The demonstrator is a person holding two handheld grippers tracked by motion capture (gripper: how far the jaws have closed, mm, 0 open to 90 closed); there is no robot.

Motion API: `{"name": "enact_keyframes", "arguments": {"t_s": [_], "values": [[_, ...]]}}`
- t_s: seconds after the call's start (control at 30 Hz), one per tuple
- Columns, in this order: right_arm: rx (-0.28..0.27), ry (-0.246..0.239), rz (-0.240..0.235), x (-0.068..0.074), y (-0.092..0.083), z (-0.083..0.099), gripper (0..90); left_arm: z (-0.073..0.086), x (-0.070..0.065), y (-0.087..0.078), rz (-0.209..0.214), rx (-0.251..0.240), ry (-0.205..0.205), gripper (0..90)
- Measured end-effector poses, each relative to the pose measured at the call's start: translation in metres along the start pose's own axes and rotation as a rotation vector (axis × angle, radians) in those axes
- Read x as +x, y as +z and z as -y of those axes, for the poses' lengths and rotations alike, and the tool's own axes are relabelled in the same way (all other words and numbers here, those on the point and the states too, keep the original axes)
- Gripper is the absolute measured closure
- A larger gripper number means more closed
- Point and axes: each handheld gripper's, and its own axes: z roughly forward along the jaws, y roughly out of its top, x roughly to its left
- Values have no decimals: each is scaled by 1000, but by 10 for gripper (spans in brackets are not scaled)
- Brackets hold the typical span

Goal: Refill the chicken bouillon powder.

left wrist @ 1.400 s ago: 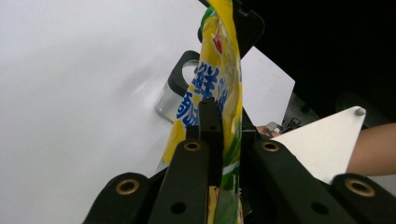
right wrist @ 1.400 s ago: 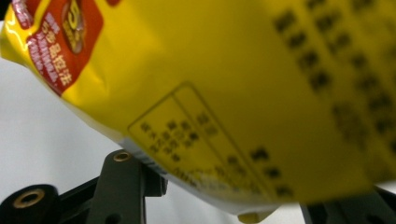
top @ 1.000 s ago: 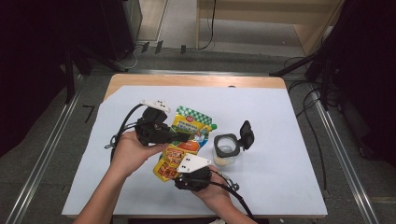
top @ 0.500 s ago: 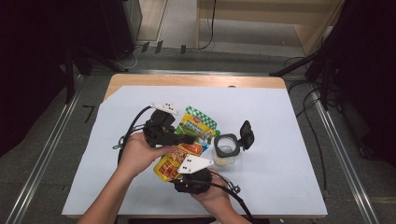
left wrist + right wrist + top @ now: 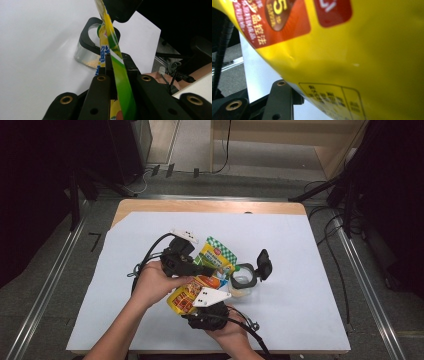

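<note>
A yellow snack pouch (image 5: pixel 196 292) with a green checked top is held tilted above the white sheet by both grippers. My left gripper (image 5: pixel 206 270) is shut on the pouch's green top edge (image 5: pixel 117 62), seen edge-on between its jaws. My right gripper (image 5: pixel 199 306) is shut on the pouch's lower end, and the yellow face (image 5: pixel 362 50) hides all but one finger (image 5: pixel 283 97). Just right of the pouch stands a clear jar (image 5: pixel 243 281) with a black collar and its black flip lid (image 5: pixel 263 263) open. The jar (image 5: pixel 86 53) holds a little tan powder.
A white sheet (image 5: pixel 300 250) covers the wooden table (image 5: pixel 210 206). Cables trail from both grippers over the sheet near the person's hands. Metal rails run along the floor on both sides of the table, with dark equipment beyond.
My left gripper has moved to the right with the pouch's top in it, closer to the jar. The right gripper has stayed put.
</note>
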Motion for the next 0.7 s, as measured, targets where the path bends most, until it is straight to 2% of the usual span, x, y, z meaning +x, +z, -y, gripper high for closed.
{"name": "enact_keyframes", "arguments": {"t_s": [0.17,0.43,0.7], "values": [[1,7,8,2,-2,2,545,-3,1,5,22,16,-15,870],[-11,17,20,1,-3,3,530,-6,-2,9,10,7,-19,875],[-17,36,7,1,-3,3,521,-6,-3,12,-4,-2,-43,874]]}}
